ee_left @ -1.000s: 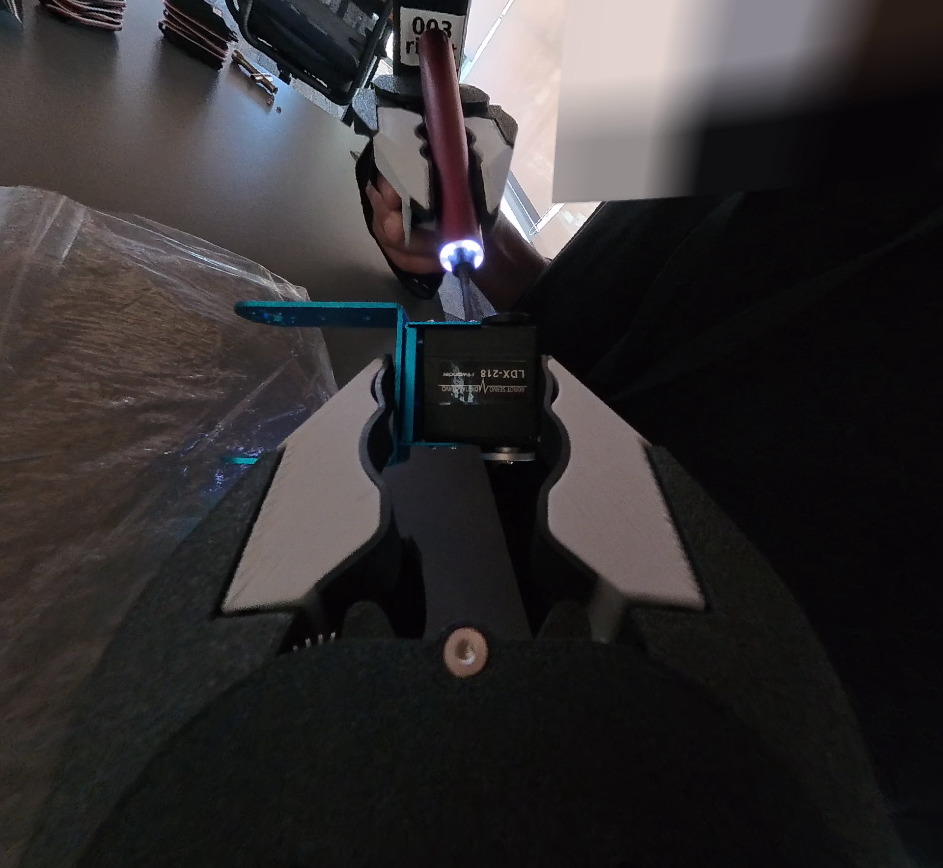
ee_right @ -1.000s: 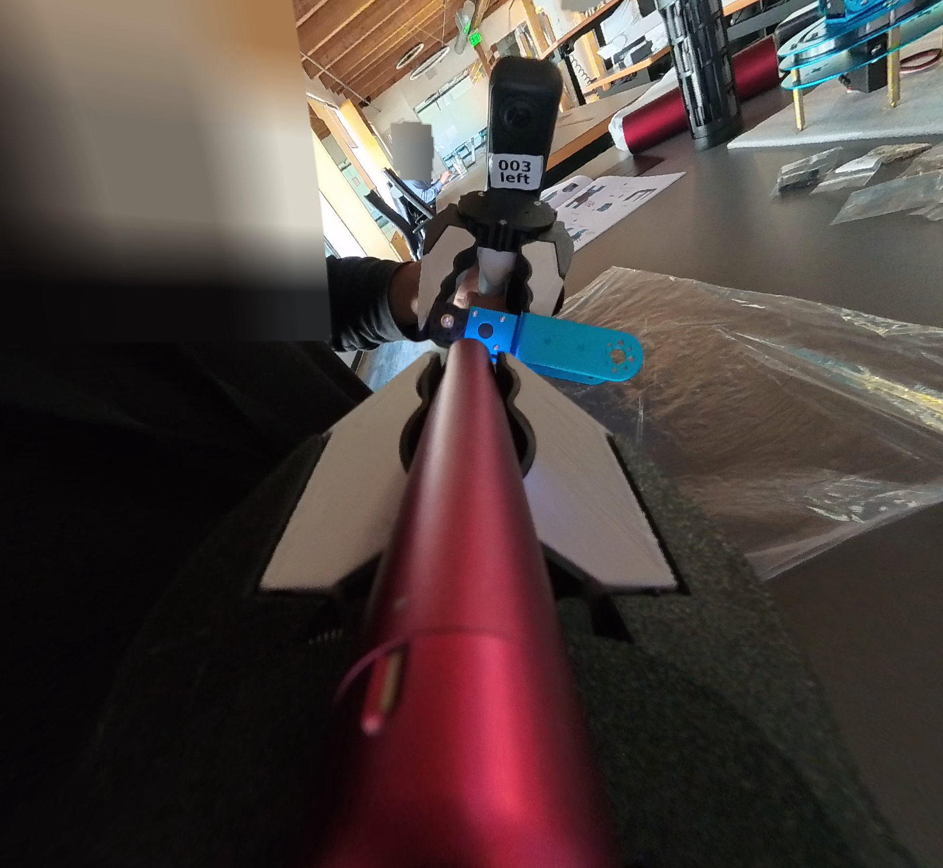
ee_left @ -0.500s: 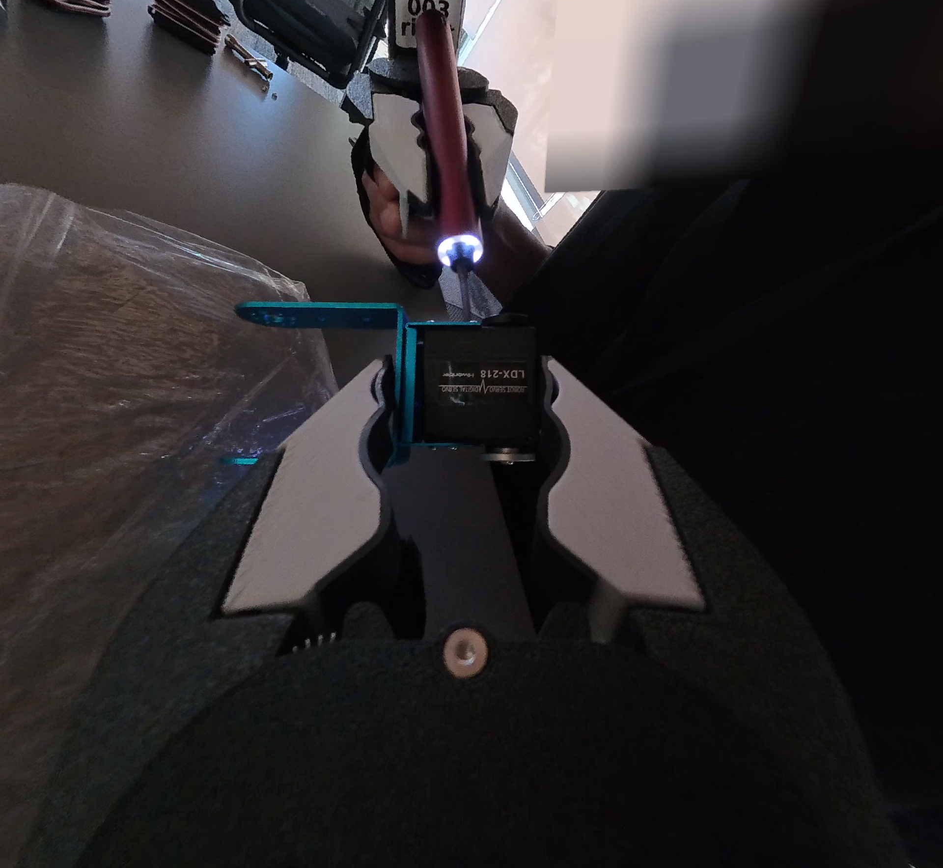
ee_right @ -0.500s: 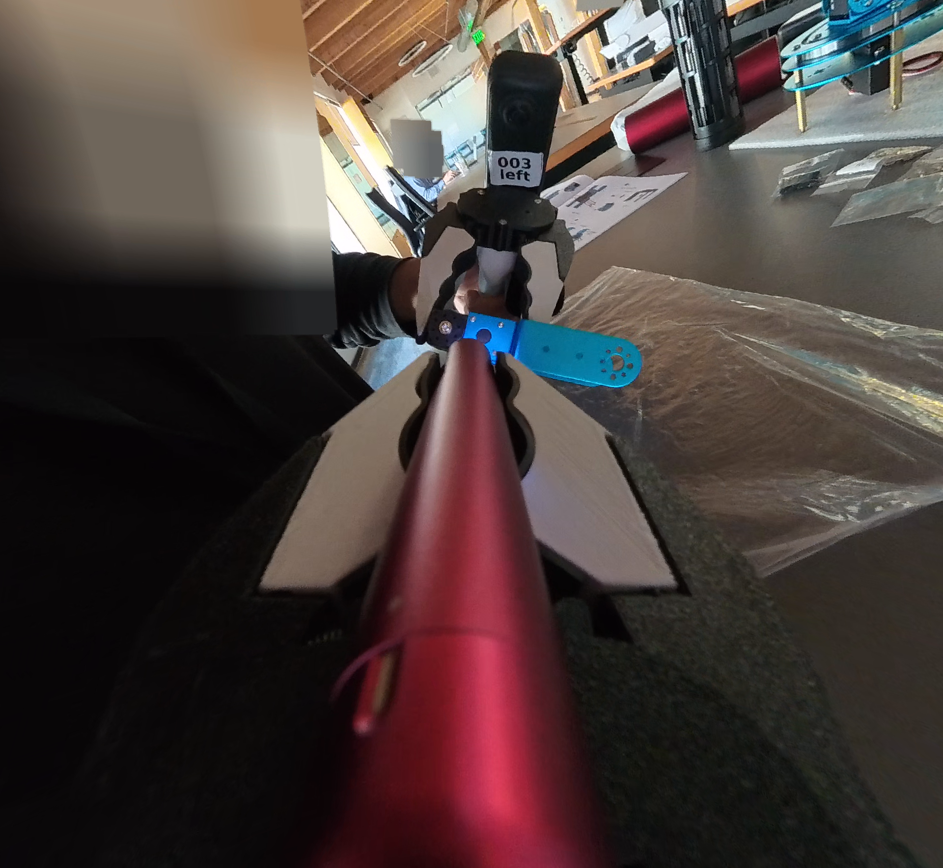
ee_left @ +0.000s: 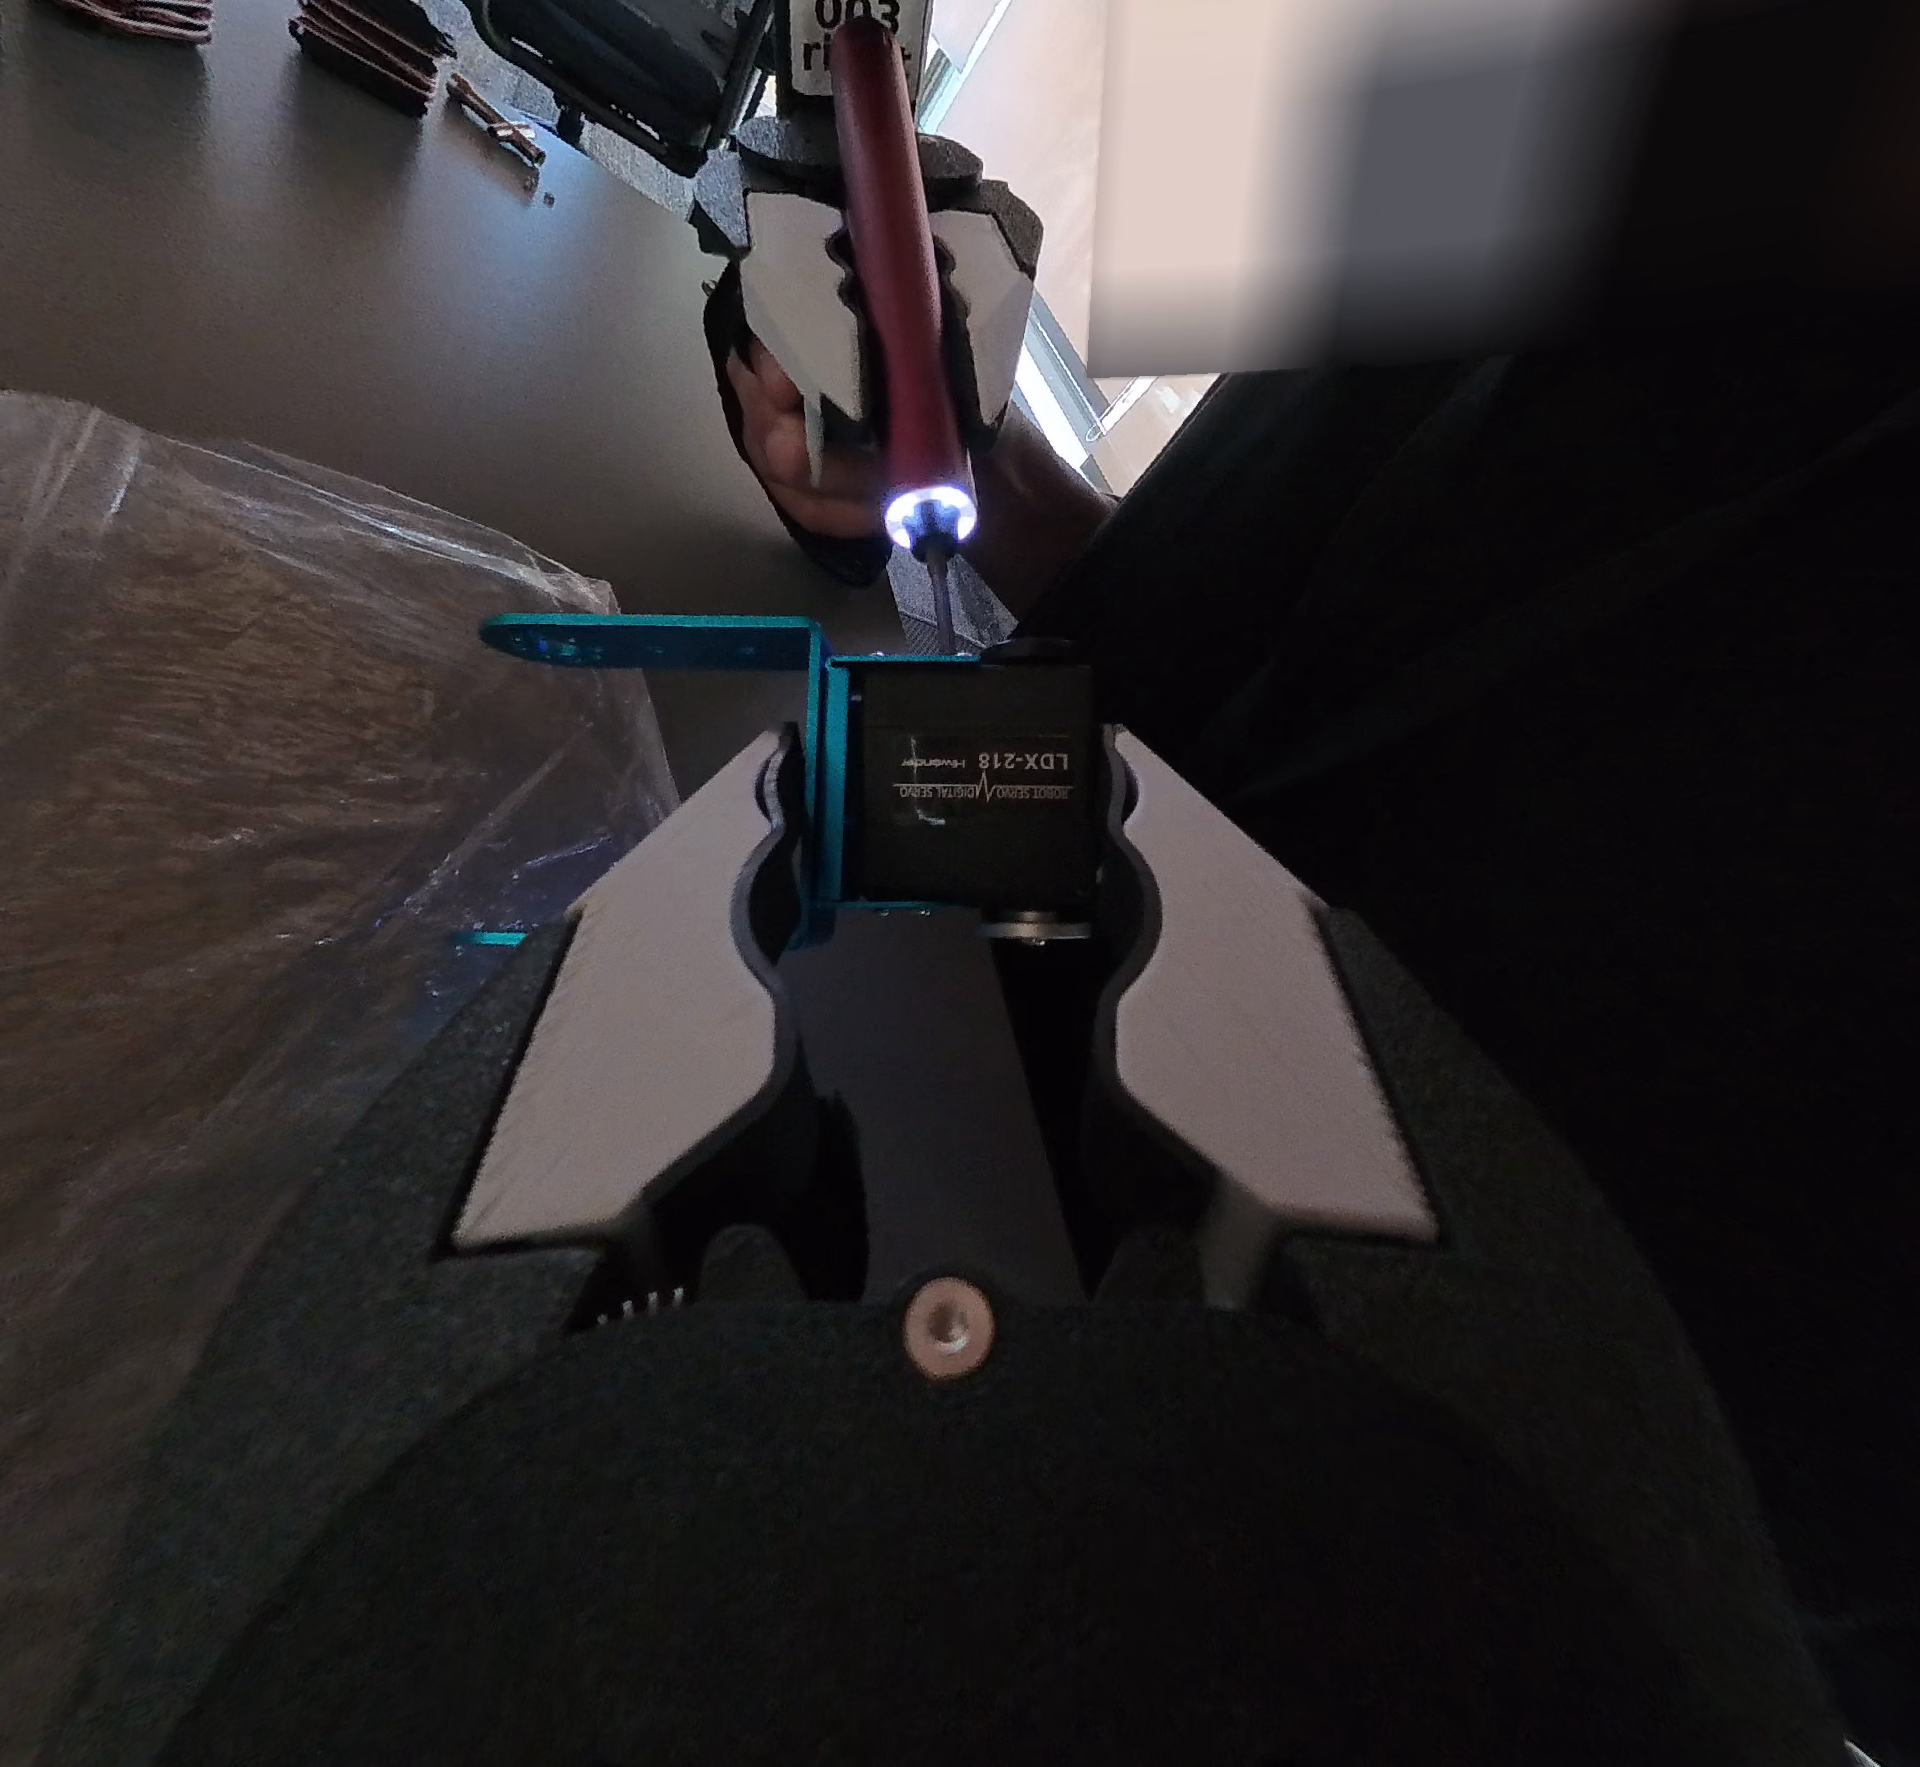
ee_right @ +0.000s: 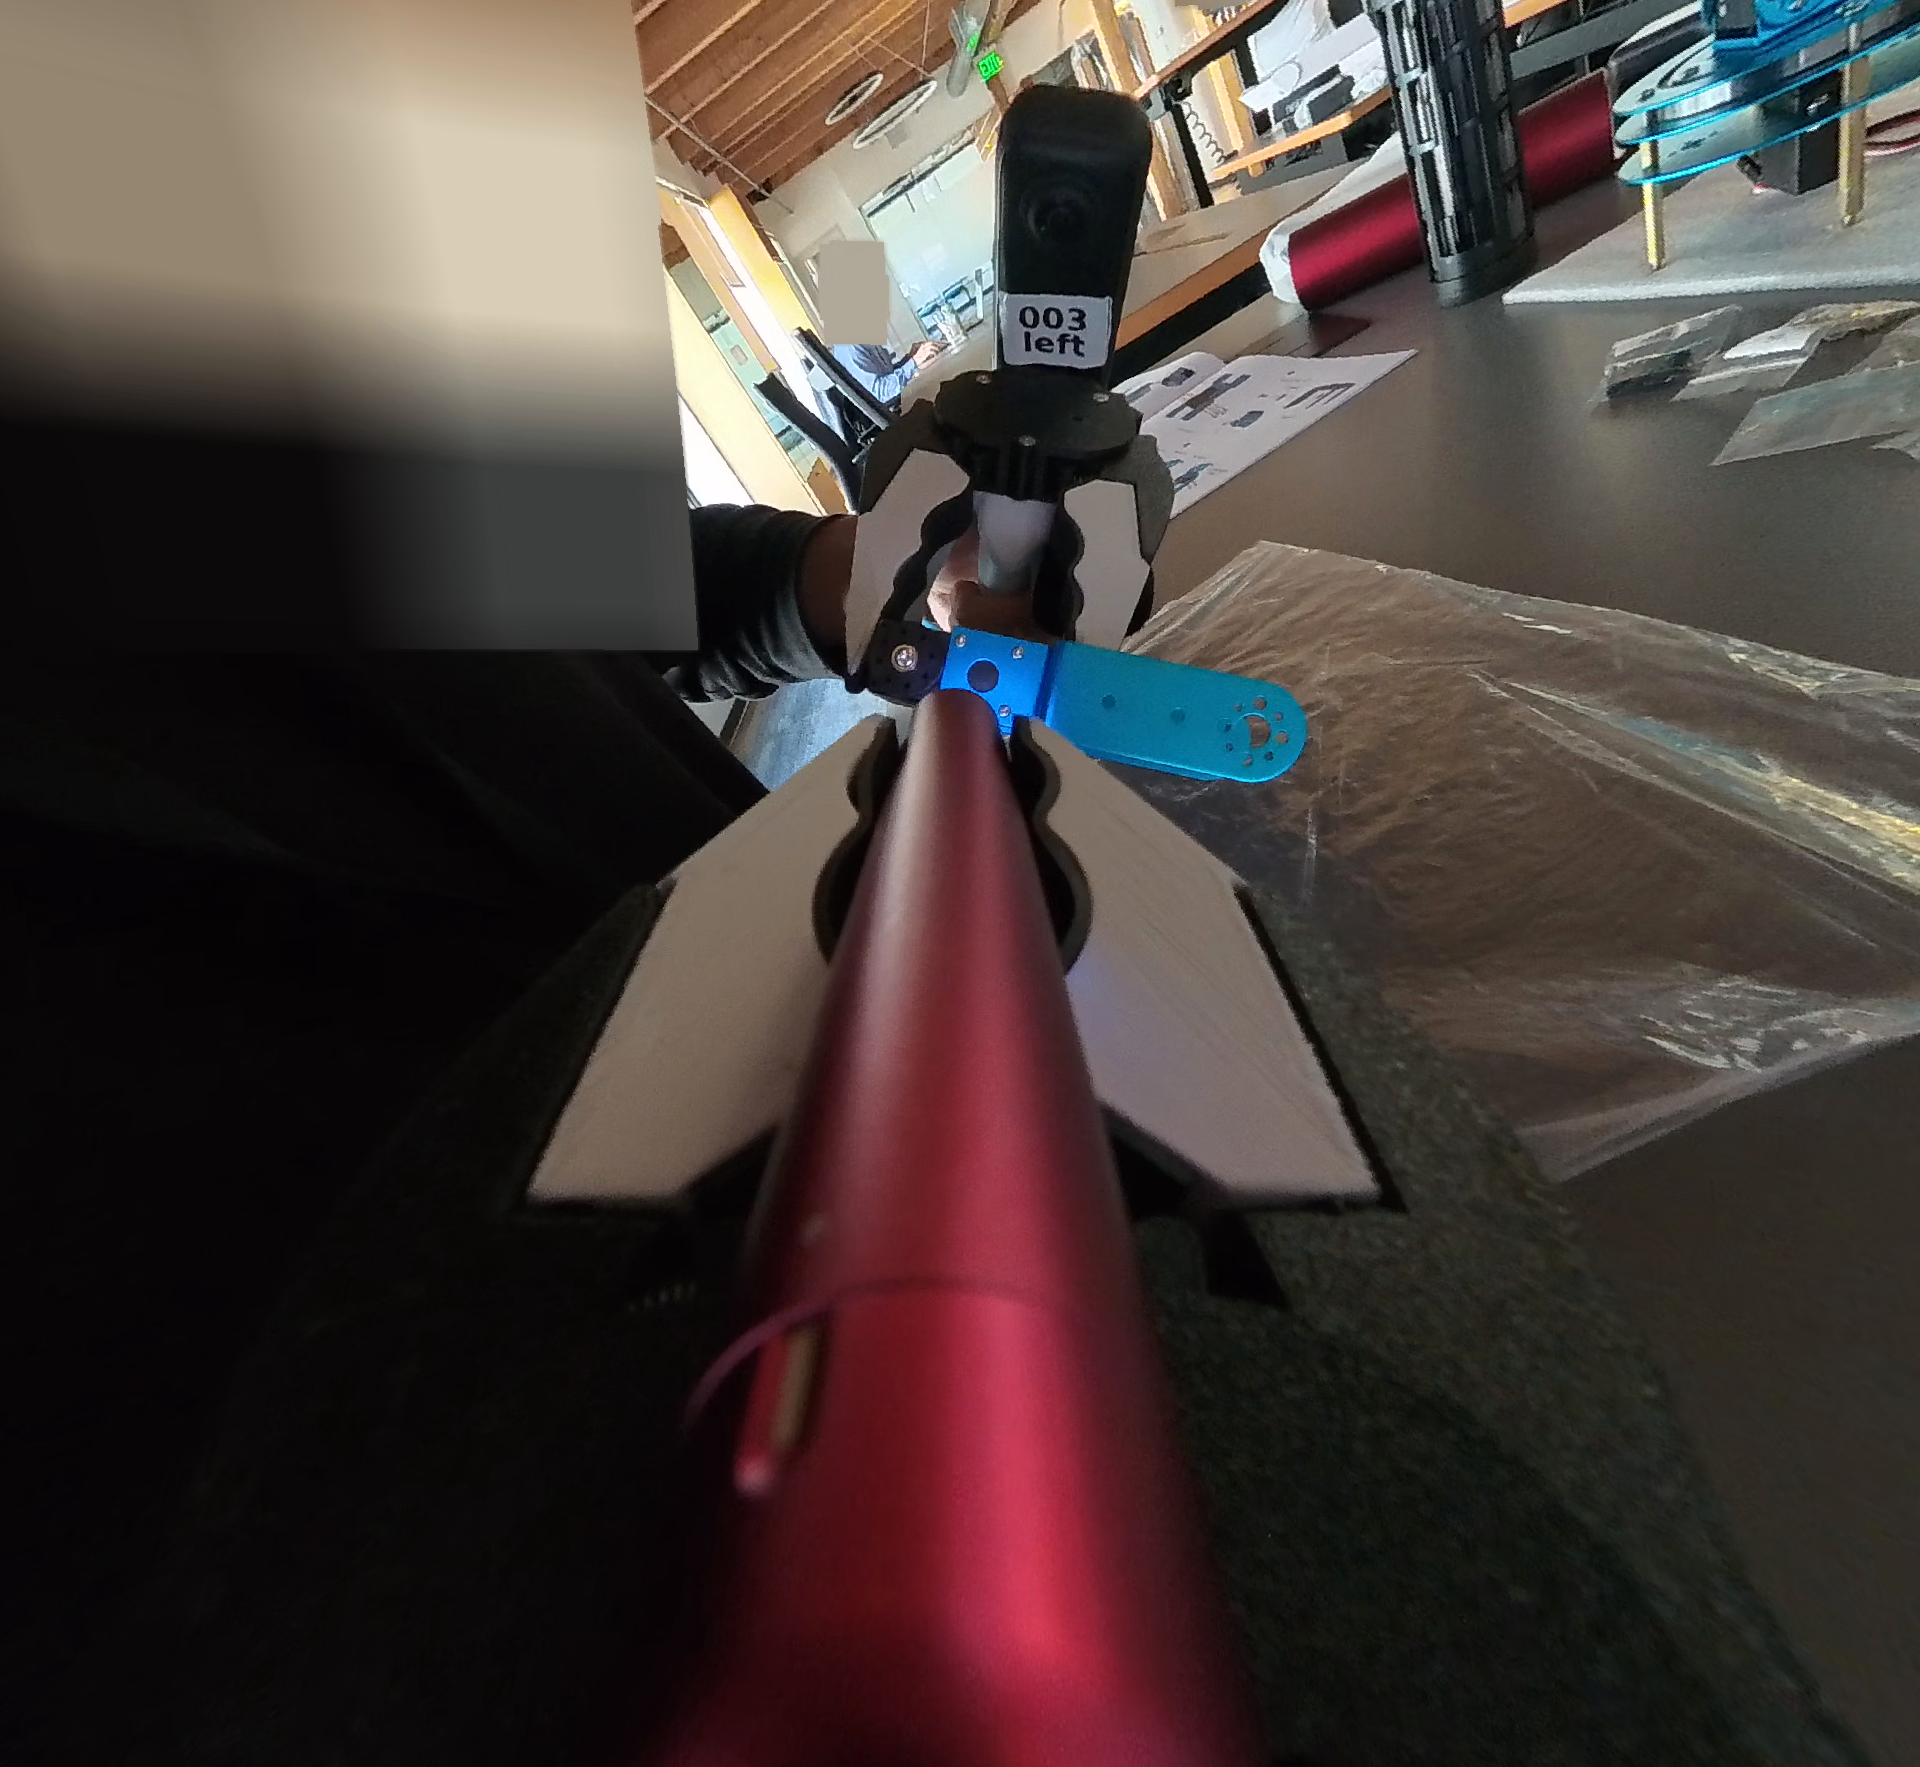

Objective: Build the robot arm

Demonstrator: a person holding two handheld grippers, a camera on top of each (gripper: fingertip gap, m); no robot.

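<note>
Two grippers: each one is closed on a thing.
Left wrist view: left gripper [ee_left: 951,782] squeezes a black servo [ee_left: 971,798] with a blue bracket [ee_left: 665,642] sticking out left. Just ahead, the red screwdriver [ee_left: 899,304] tip touches the servo's far edge. Clear plastic bag [ee_left: 260,730] lies left; bare table [ee_left: 312,283] beyond it.
Right wrist view: right gripper [ee_right: 956,741] hugs the screwdriver tight. Dark clothing crowds the left; open table lies right.

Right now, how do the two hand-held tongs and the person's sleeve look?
Both the left tongs and the right tongs have pale grey wedge-shaped fingers with wavy black inner edges, set in a rough black body. Each carries a black camera post with a white sticker. The sleeve behind the left tongs is black.
</note>
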